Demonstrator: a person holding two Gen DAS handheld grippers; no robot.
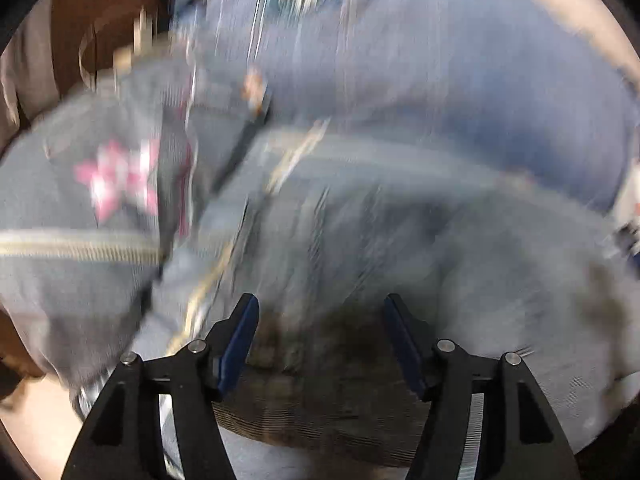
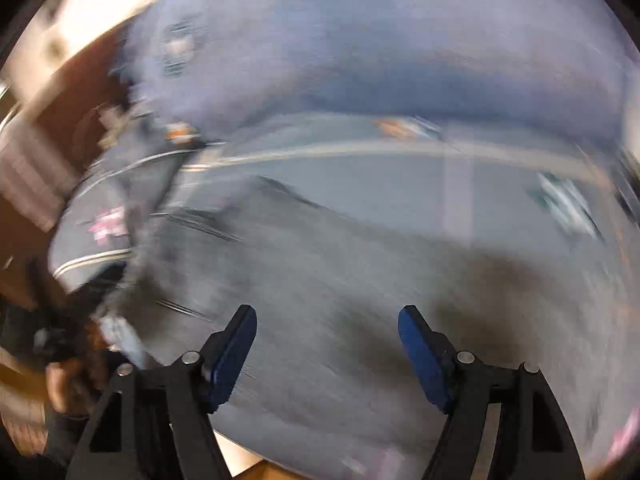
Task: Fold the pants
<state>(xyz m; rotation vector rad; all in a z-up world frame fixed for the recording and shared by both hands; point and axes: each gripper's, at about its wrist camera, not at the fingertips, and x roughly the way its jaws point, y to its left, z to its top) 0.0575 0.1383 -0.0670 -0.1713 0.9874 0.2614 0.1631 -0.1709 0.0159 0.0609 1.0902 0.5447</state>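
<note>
1. Hovering nearest: left tongs spread, nothing between the blue pads.
2. Right tongs likewise spread, empty.
3. Jeans, blurred, spread beneath both tongs.
4. Pink star patch, left part of the denim.

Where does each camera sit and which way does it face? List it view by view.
Left wrist: on the left gripper, looking steeply down on grey jeans; its open jaws show.
Right wrist: on the right gripper, looking down on the jeans; open jaws show, plus a blurred hand.
Shared: jeans, pink star patch, both blurred.
</note>
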